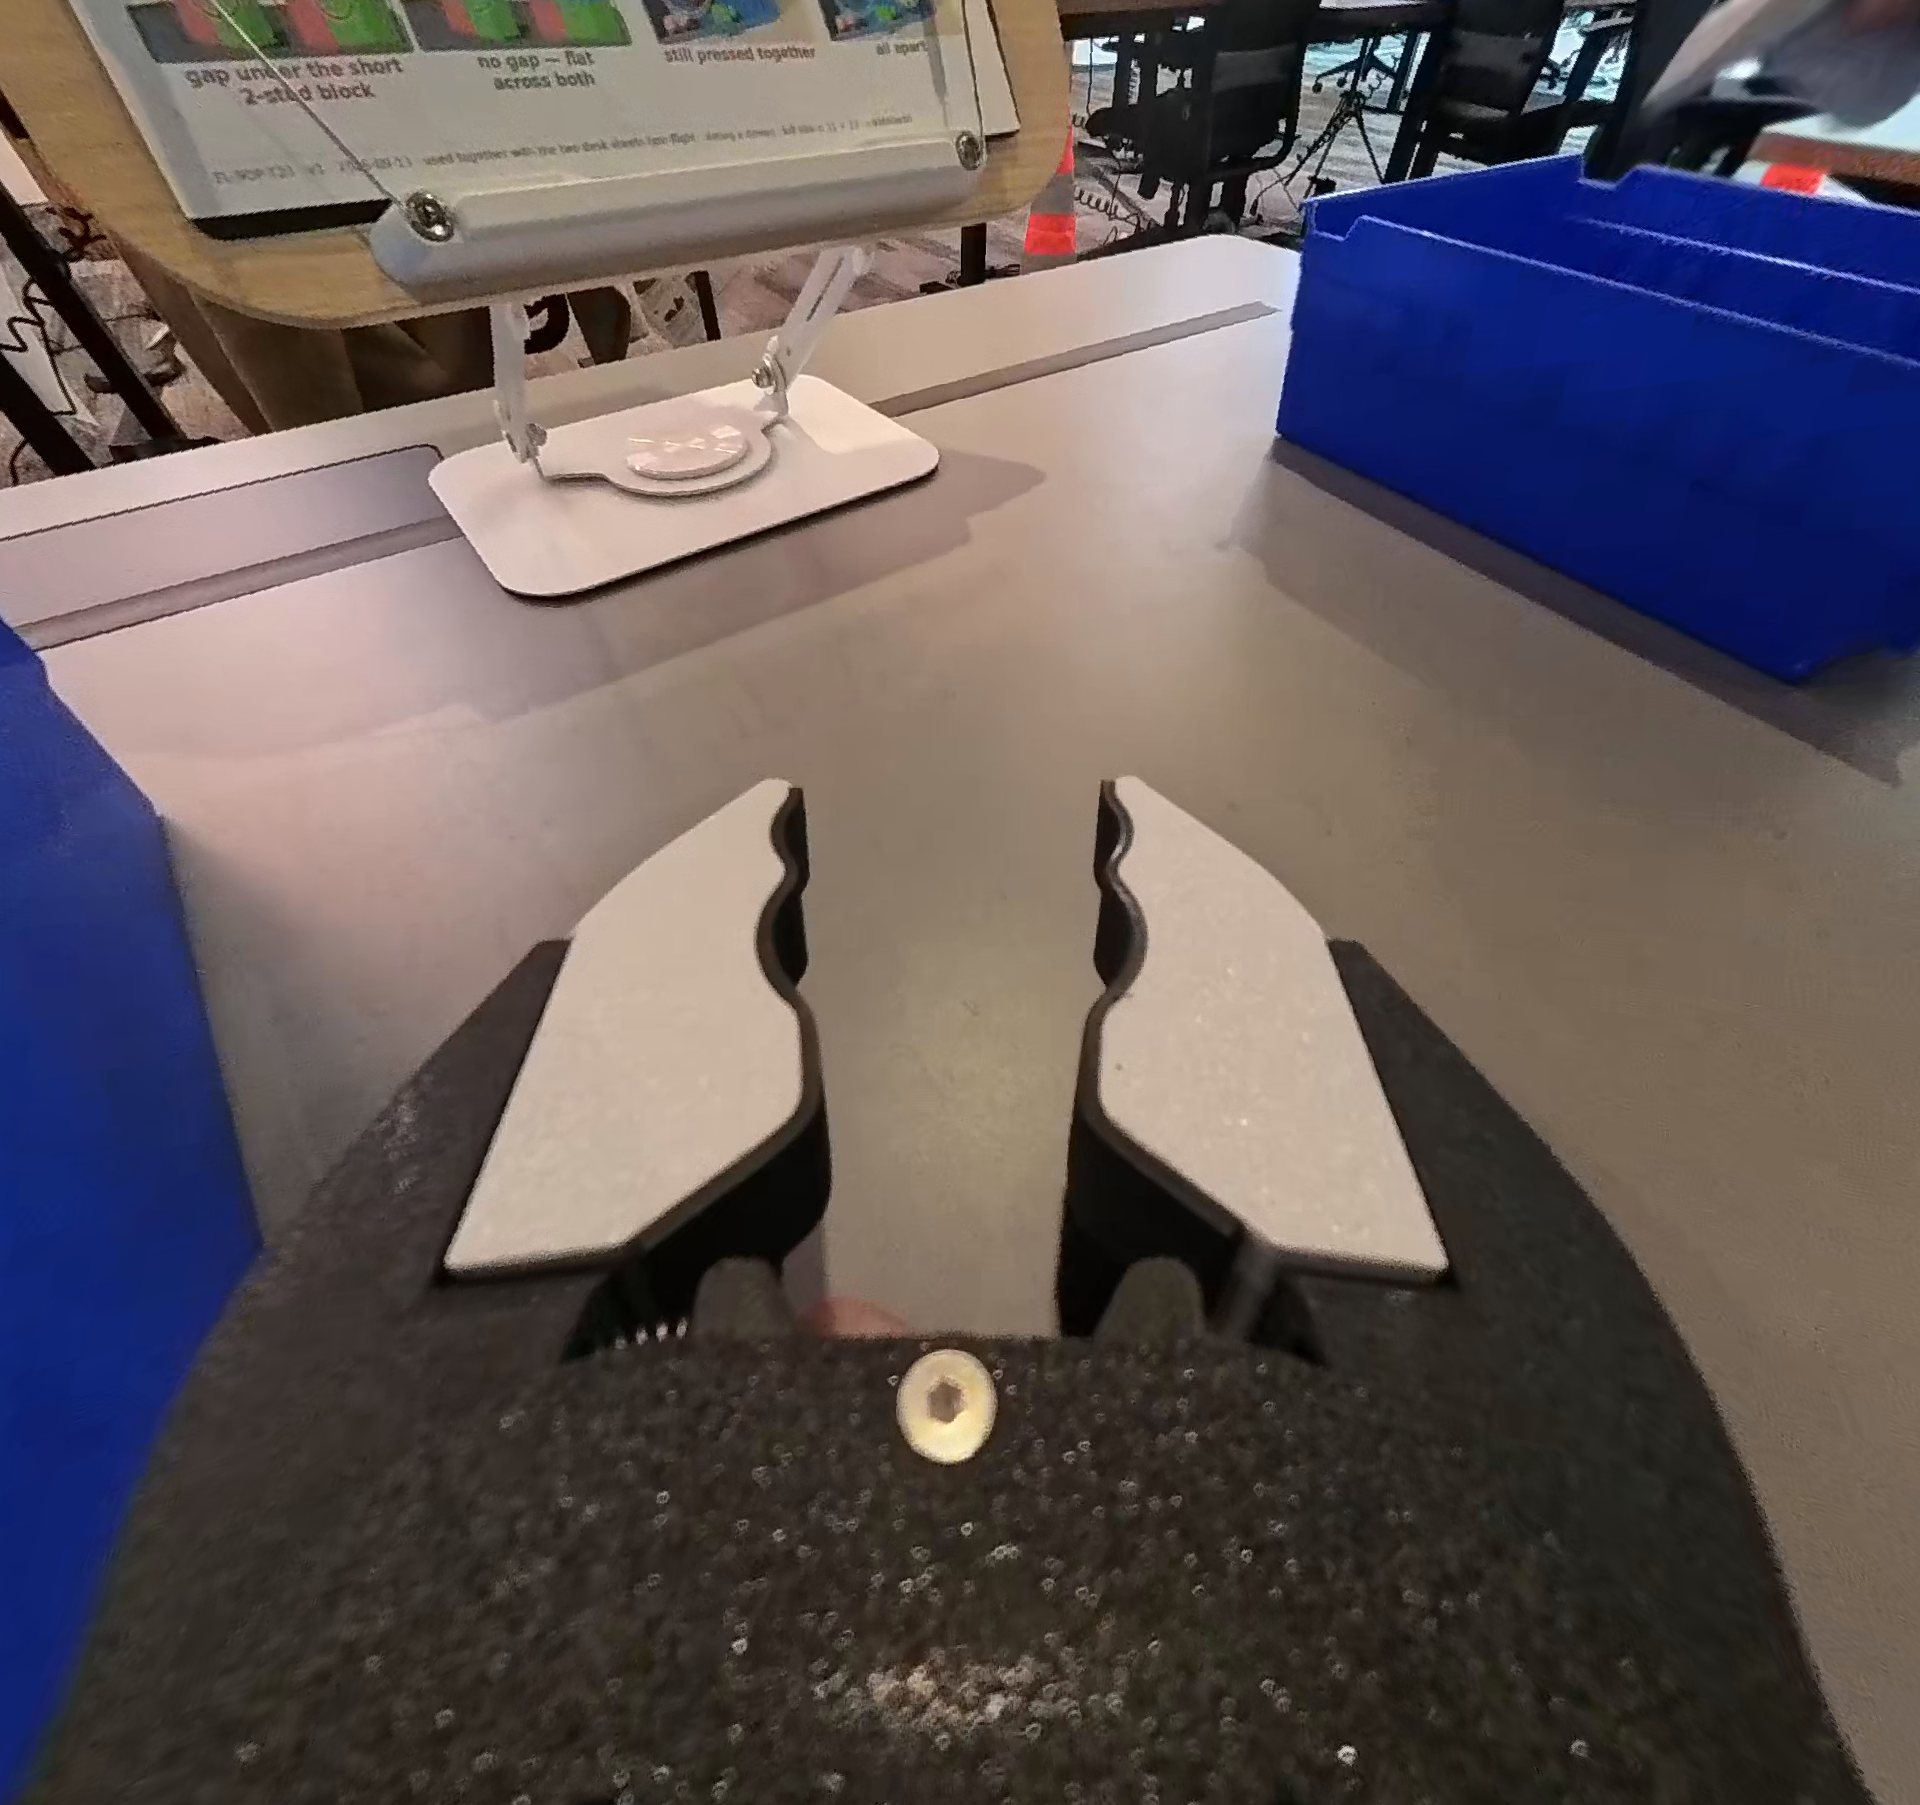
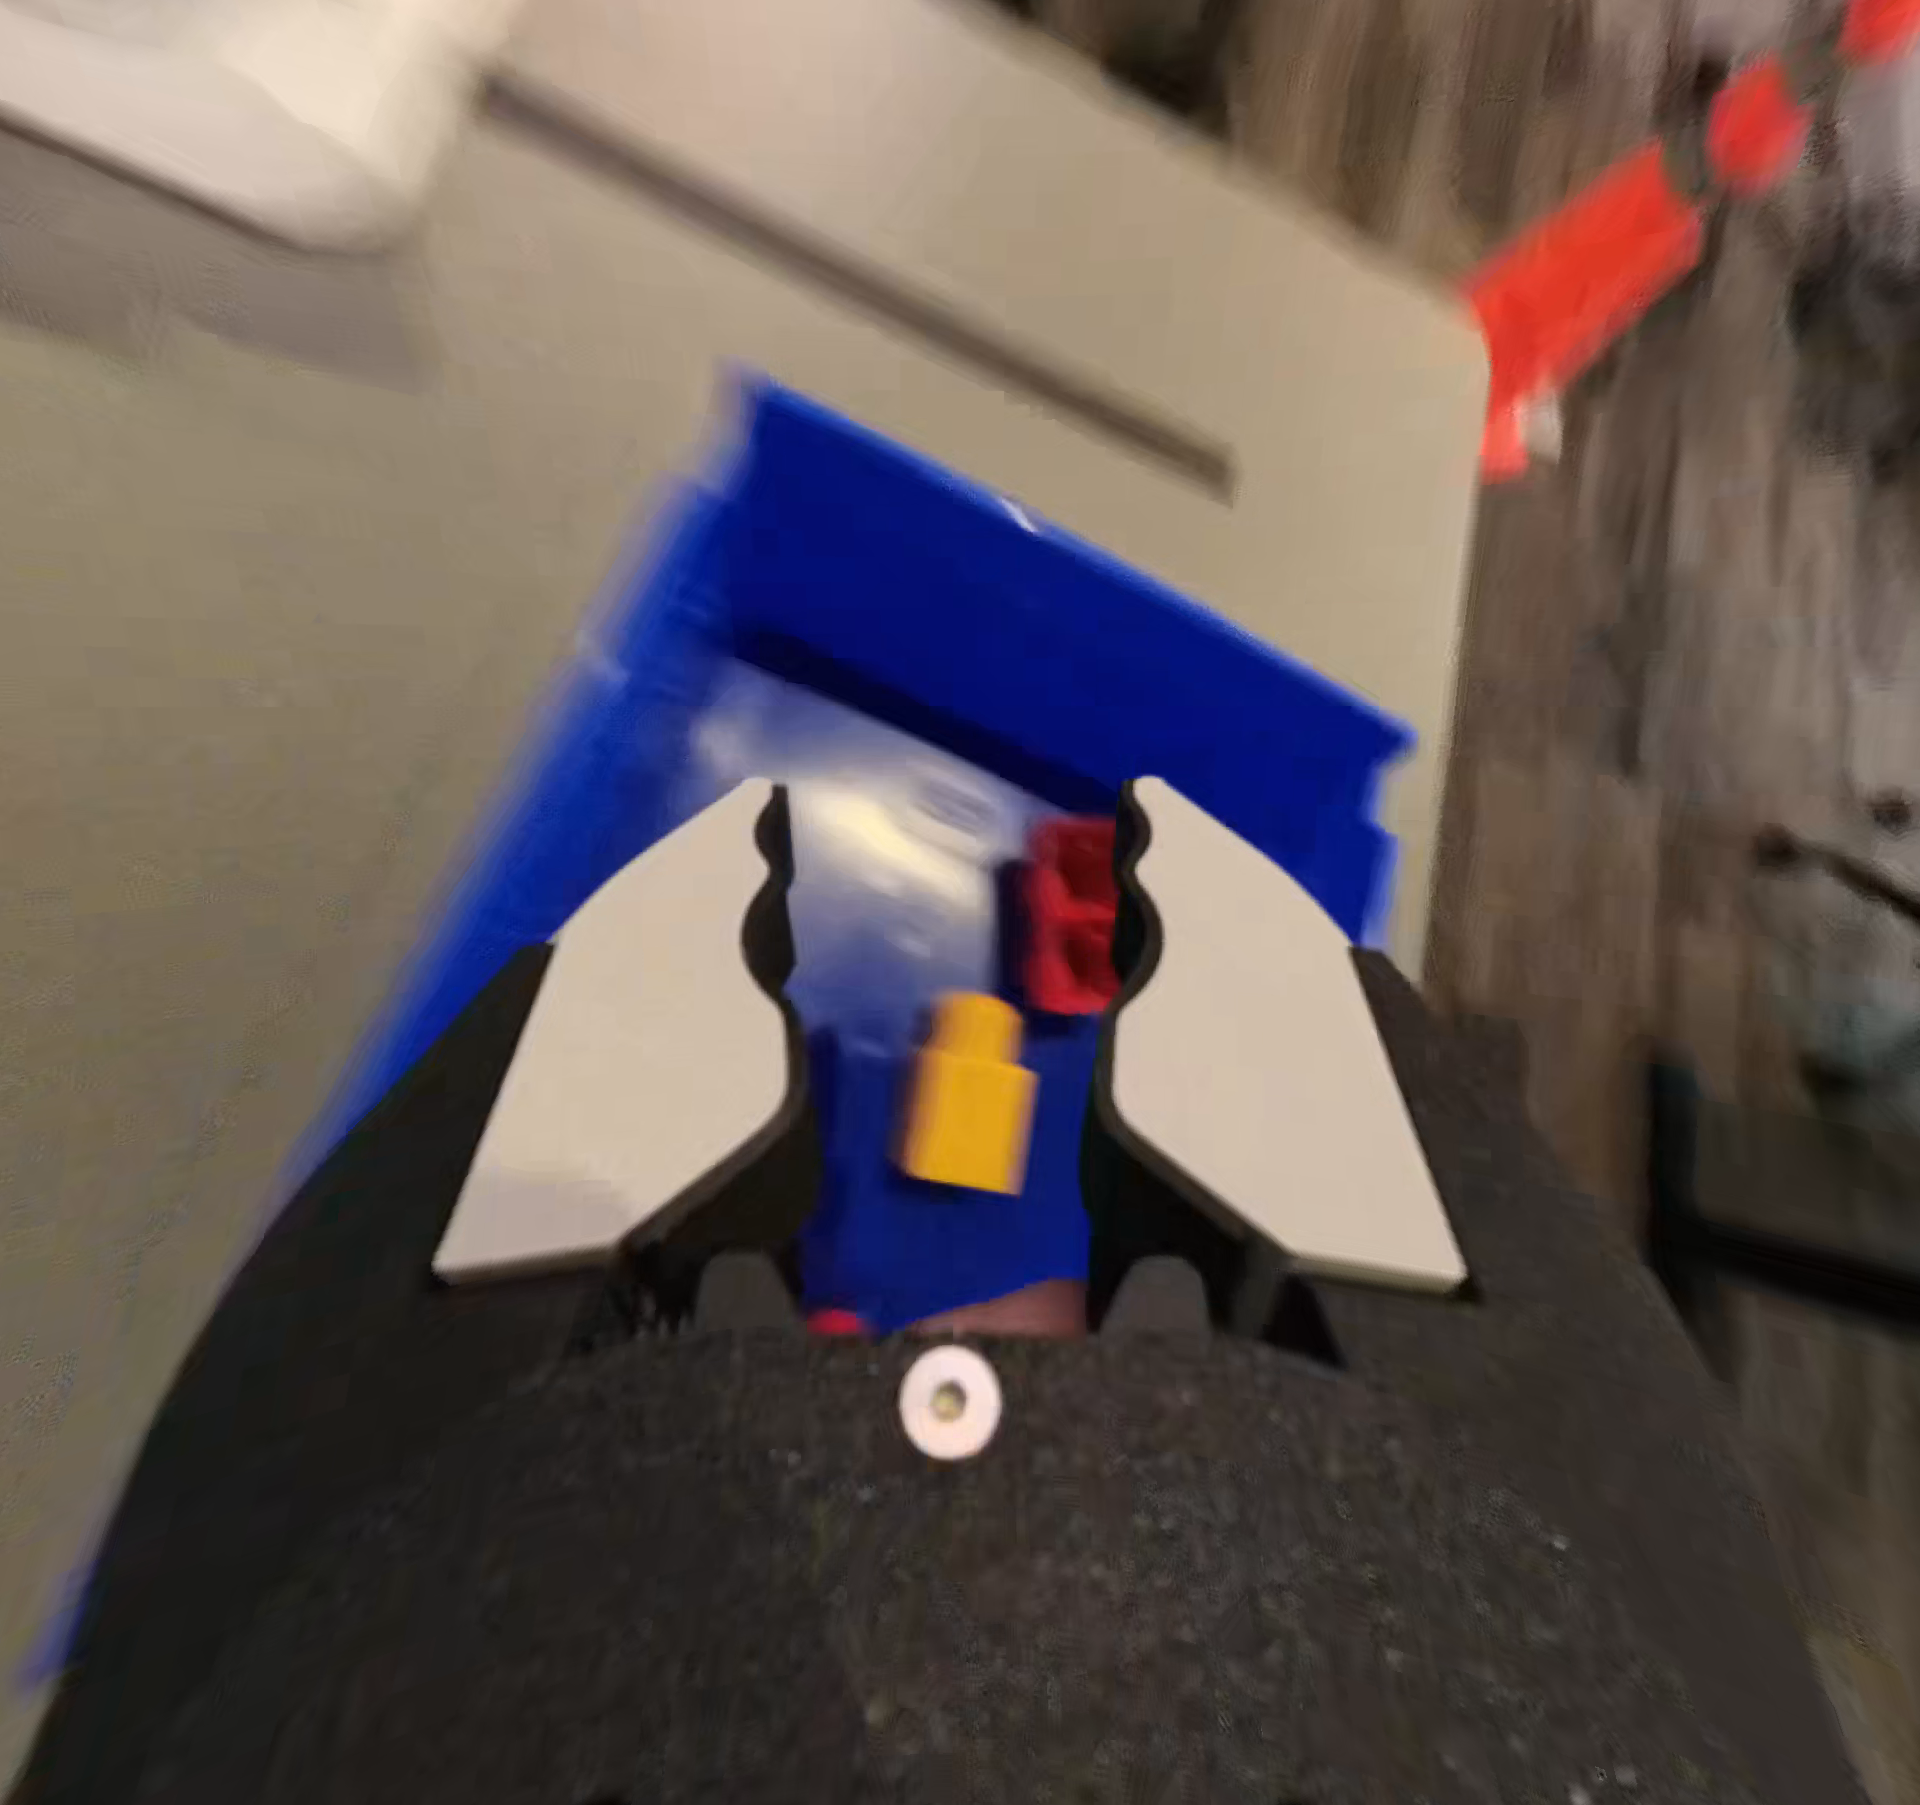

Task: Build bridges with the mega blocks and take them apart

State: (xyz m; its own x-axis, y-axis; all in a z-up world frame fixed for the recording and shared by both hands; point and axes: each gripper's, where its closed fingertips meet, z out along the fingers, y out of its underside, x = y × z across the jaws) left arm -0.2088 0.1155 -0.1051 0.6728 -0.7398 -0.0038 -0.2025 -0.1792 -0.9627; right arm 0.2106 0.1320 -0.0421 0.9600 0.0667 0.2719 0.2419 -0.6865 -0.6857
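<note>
The left gripper [image 1: 951, 799] hangs low over the grey table [image 1: 1039, 633], its two pale fingers [image 1: 665, 1007] spread apart with only bare tabletop between them. Toward the far edge of the table stands a white stand [image 1: 686, 488] carrying an instruction sheet [image 1: 540, 30] behind a clear cover. Near the far right corner sits a blue bin [image 1: 1600, 467] — open on top, its inside hidden from this side. A second blue shape [image 1: 83, 1028] crowds the left edge of the left wrist view; what it is cannot be told.

The right wrist view is badly blurred. The right gripper [image 2: 951, 799] is above the blue bin [image 2: 997, 592], looking down into it, fingers [image 2: 1278, 1059] apart and gripping nothing. Inside the bin lie two blocks: a yellow block [image 2: 966, 1101] between the fingers' line of sight, and a red block [image 2: 1070, 914] just beyond it, close to the bin's far wall and partly hidden by the right finger. Something clear and shiny [image 2: 894, 862] — perhaps a plastic bag — lies on the bin floor beside them. Beyond the table's corner an orange cone [image 2: 1600, 311] shows as a smear
</note>
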